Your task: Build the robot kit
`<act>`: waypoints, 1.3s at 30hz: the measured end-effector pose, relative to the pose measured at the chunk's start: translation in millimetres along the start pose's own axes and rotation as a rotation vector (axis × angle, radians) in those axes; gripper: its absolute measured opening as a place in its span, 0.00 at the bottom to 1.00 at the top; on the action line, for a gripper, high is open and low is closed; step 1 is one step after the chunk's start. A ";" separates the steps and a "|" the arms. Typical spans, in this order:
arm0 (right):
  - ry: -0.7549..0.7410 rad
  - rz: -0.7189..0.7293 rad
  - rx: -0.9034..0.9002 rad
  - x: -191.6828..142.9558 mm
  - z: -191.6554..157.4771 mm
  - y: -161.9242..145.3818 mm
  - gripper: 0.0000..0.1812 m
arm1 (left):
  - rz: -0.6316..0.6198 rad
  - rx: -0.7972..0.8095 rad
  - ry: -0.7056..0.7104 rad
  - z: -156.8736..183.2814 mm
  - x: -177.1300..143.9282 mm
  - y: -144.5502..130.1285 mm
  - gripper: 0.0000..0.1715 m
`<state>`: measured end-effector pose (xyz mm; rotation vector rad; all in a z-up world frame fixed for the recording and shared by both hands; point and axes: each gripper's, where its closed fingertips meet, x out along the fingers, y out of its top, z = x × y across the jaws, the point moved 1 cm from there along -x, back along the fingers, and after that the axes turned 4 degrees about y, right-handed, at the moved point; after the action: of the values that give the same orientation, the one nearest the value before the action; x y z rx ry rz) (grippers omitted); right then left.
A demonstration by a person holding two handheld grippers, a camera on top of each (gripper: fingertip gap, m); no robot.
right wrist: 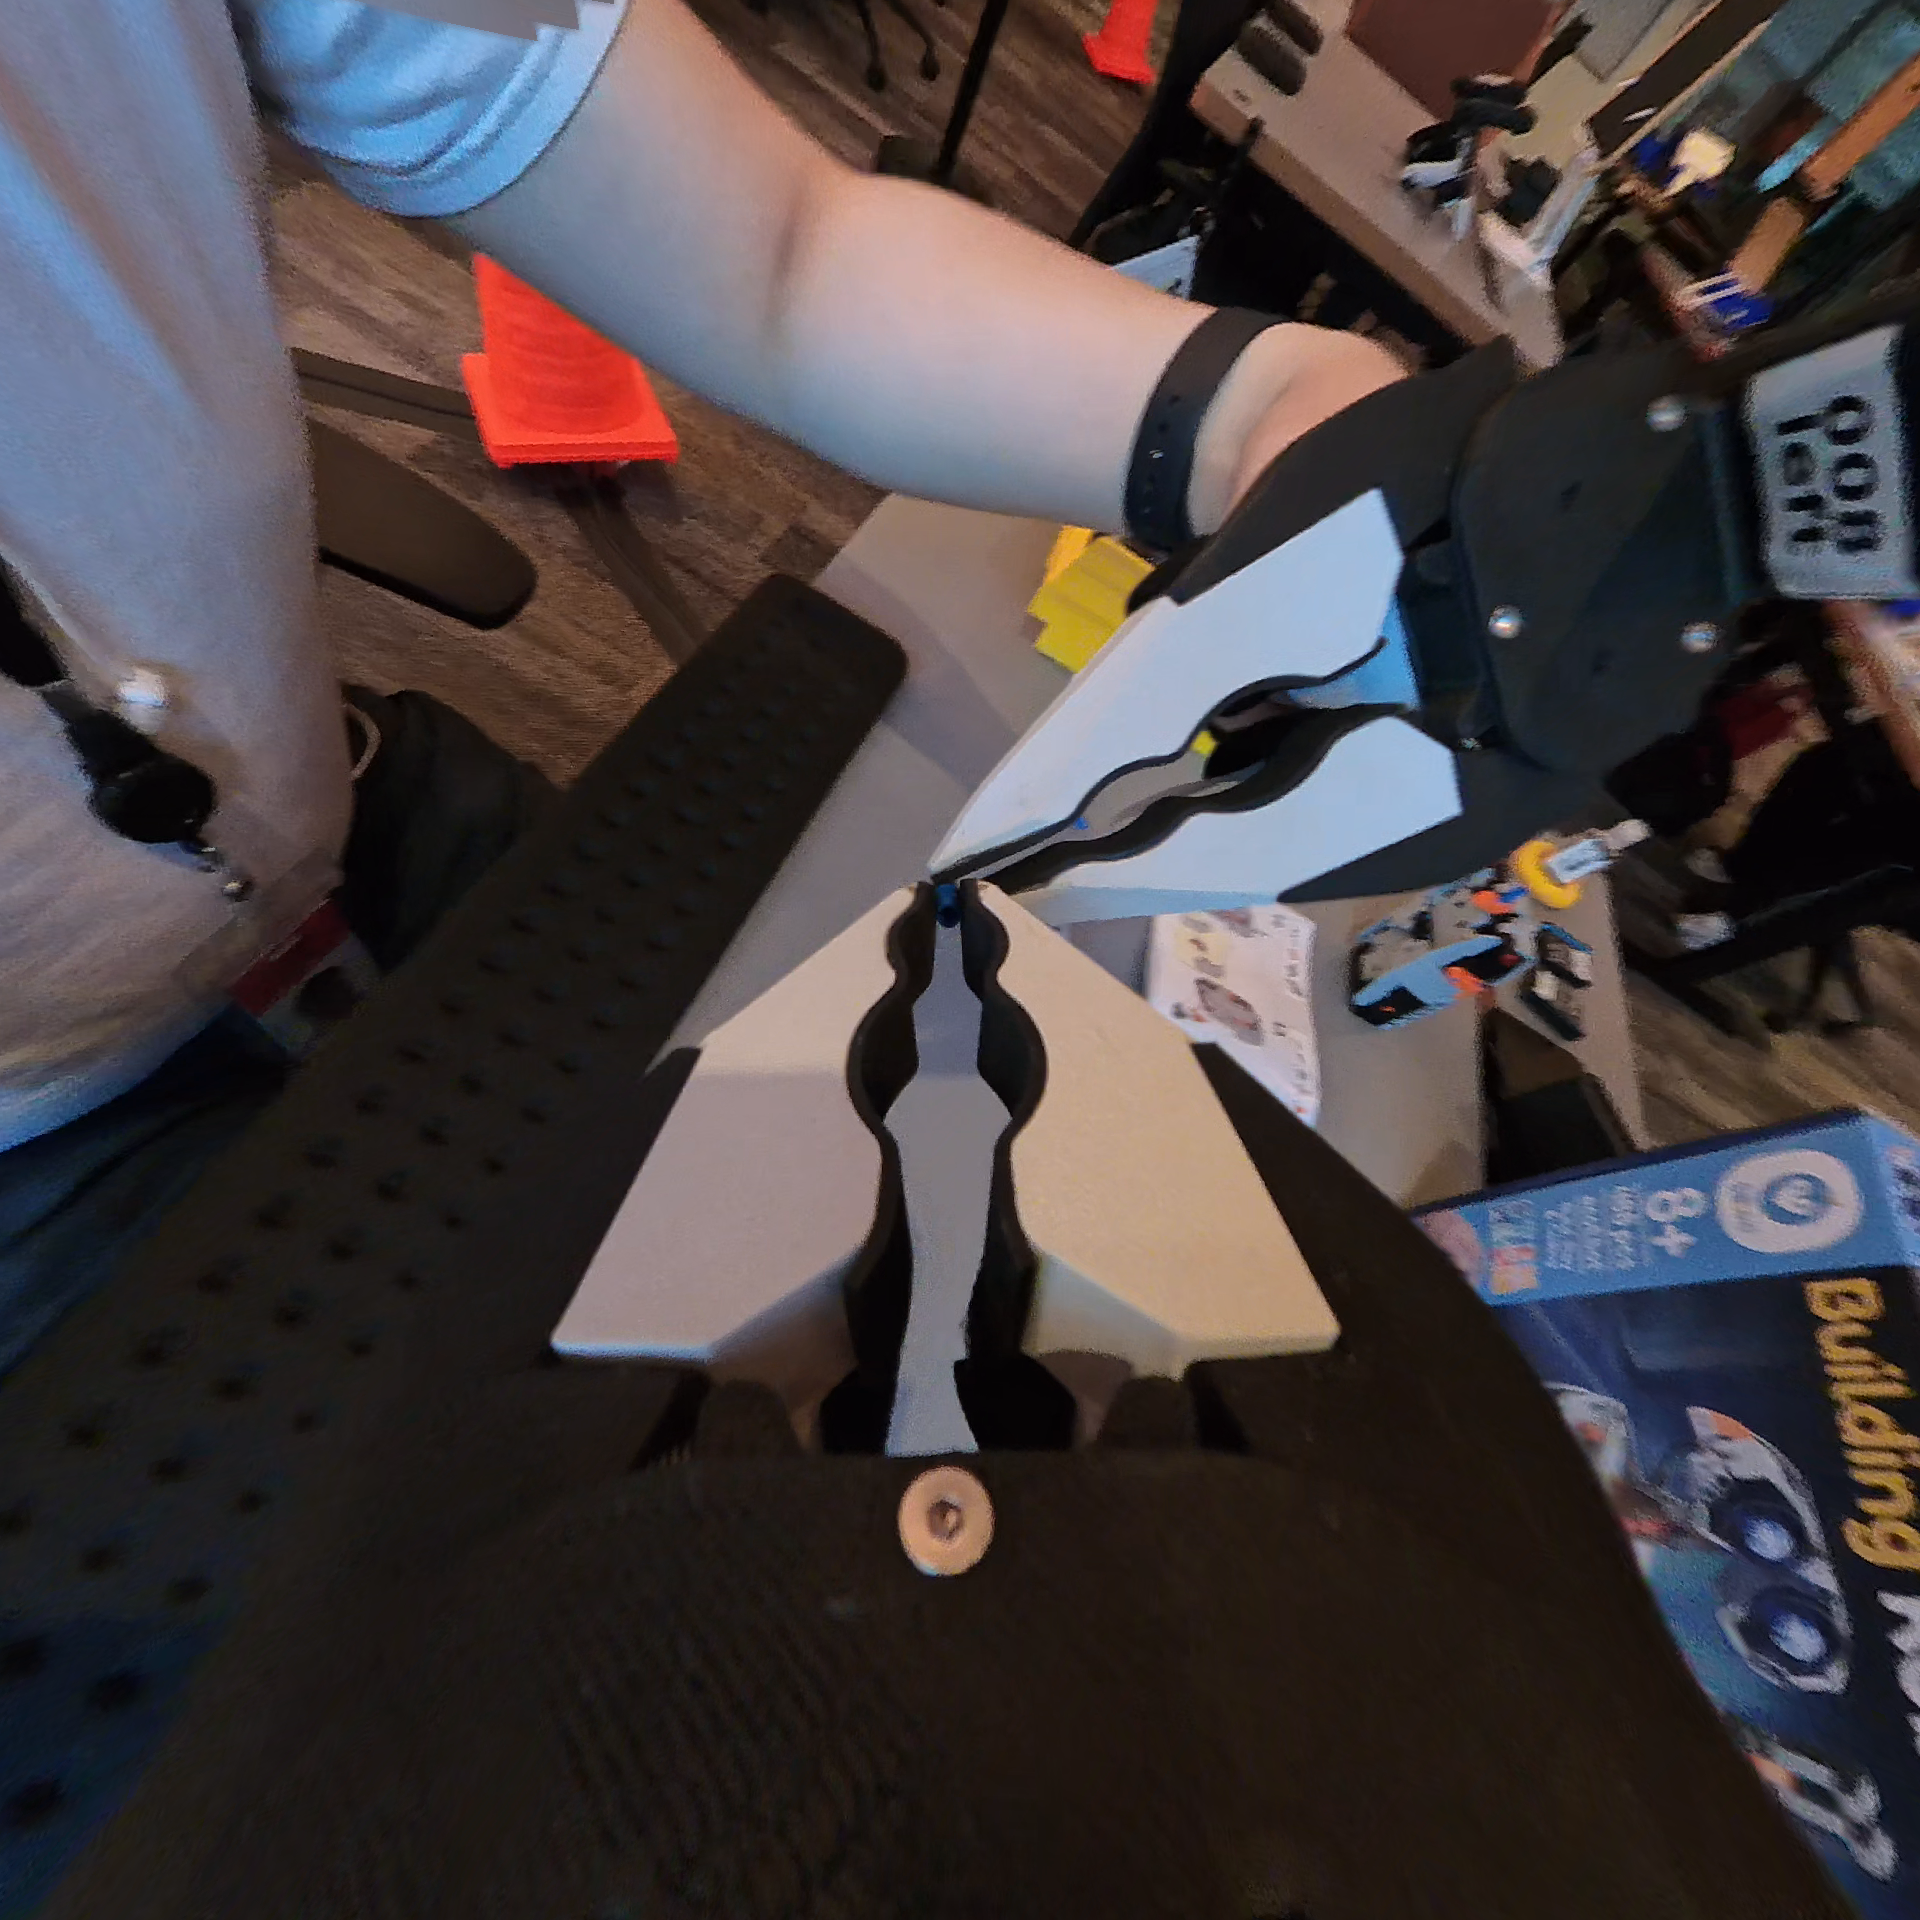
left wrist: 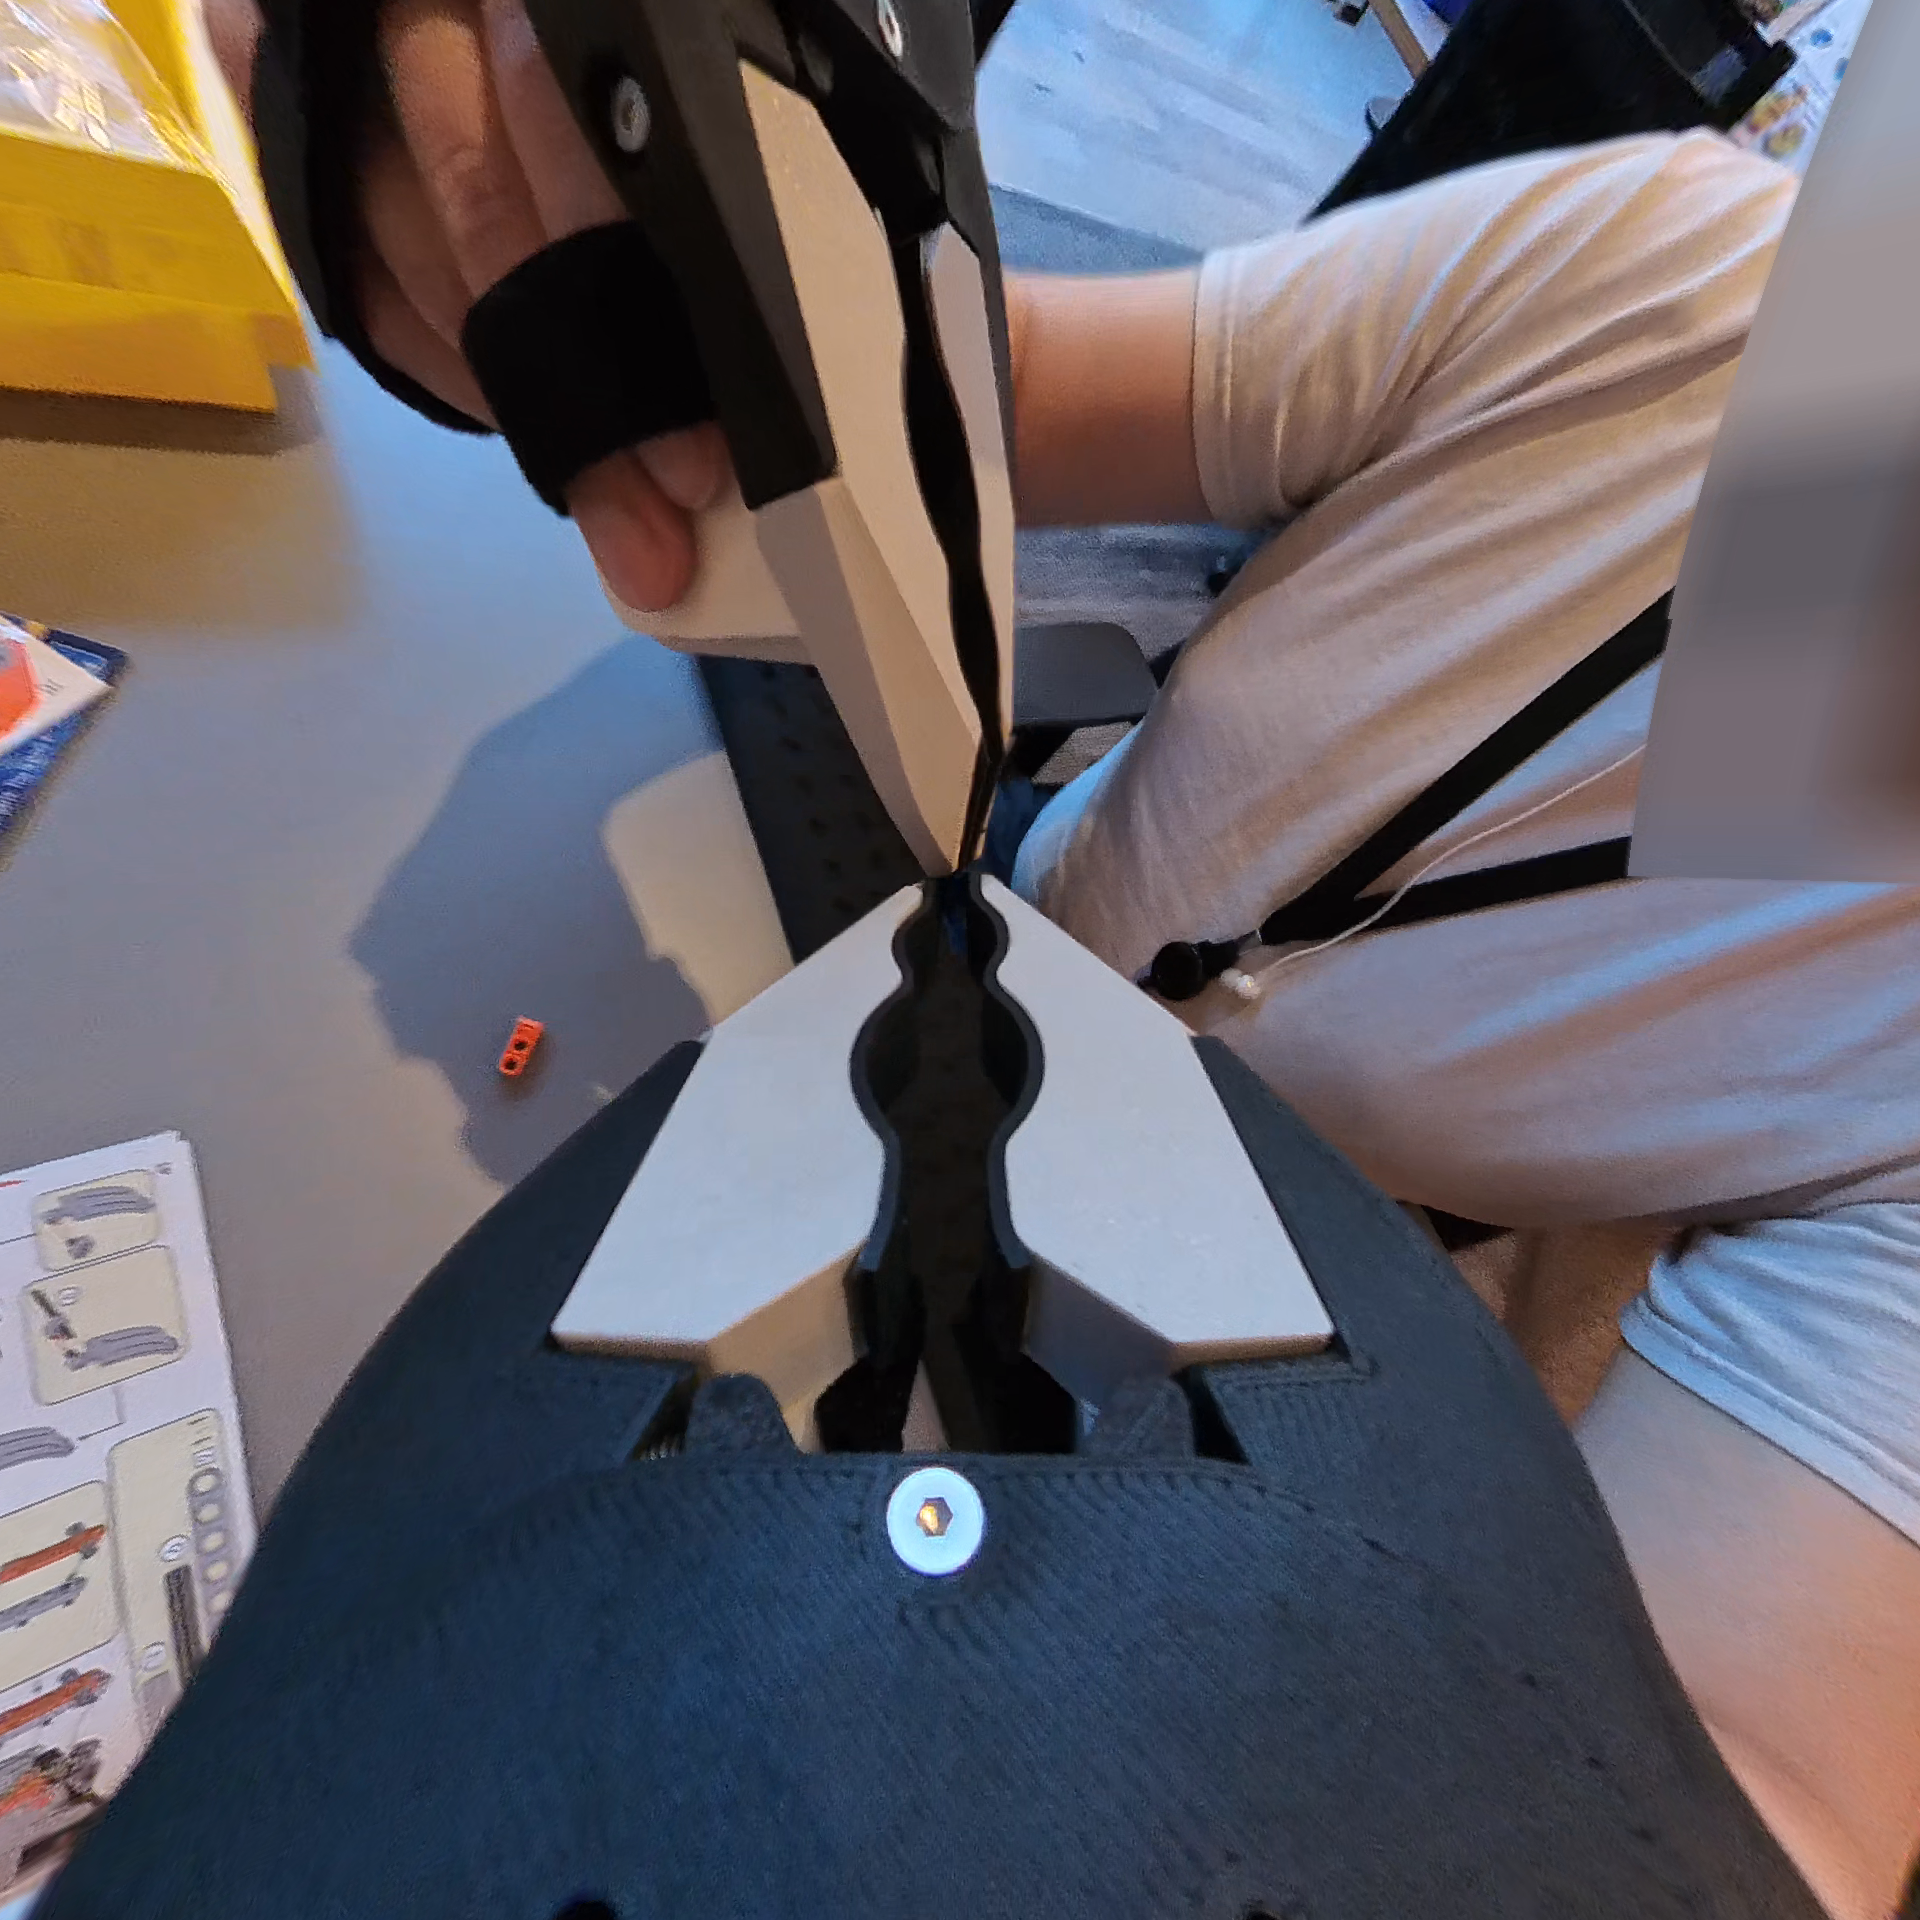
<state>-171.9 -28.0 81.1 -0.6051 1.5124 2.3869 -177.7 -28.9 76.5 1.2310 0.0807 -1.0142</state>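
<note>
**Two hand-held grippers tip to tip above the worktop edge**

- Left hand-held gripper (left wrist: pixel 948 883): as I see it, jaws nearly together; something small and blue sits at the tips, but I cannot tell whether it is pinched.
- Right hand-held gripper (right wrist: pixel 943 896): jaws pinched on a small blue piece (right wrist: pixel 943 902) at the very tips, meeting the left tips over the near worktop edge.
- Grey worktop (left wrist: pixel 260 727): carries the items below.
- Small orange brick (left wrist: pixel 520 1044): lying loose, left of my left gripper.
- Instruction booklet (left wrist: pixel 94 1455): open, near left.
- Yellow box (left wrist: pixel 125 270): far left.
- Blue building-kit box (right wrist: pixel 1714 1455): near right in the right wrist view.
- Partly built model vehicle (right wrist: pixel 1455 956): far right, beyond the booklet.
</note>
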 end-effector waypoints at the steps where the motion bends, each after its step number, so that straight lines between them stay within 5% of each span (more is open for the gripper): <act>1: -0.049 0.009 -0.020 -4.0 4.9 0.7 0.02 | 0.035 0.004 0.023 -3.0 -4.3 3.5 0.02; 5: -0.342 0.041 -0.148 -37.7 38.3 9.6 0.02 | 0.239 0.036 0.243 -27.2 -42.8 12.2 0.21; 8: -0.469 0.111 -0.173 -63.3 57.7 22.9 0.02 | 0.527 0.107 0.354 -27.0 -77.0 34.7 0.16; 13: -0.549 0.244 -0.198 -74.8 63.3 27.8 0.02 | 0.665 0.238 0.449 -19.6 -81.8 49.7 0.16; 21: -0.491 0.337 -0.126 -69.2 73.2 11.2 0.02 | 0.783 0.383 0.395 -18.5 -82.6 67.1 0.07; 28: -0.493 0.391 -0.131 -69.4 76.2 13.0 0.02 | 0.714 0.355 0.406 -29.9 -66.8 65.7 0.14; 39: -0.482 0.379 -0.162 -71.3 67.8 16.1 0.02 | 0.740 0.357 0.414 -29.0 -63.2 72.6 0.04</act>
<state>-130.0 27.0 153.0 0.2506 1.3123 2.6810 -152.5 30.3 153.8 1.6102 -0.2330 -0.1219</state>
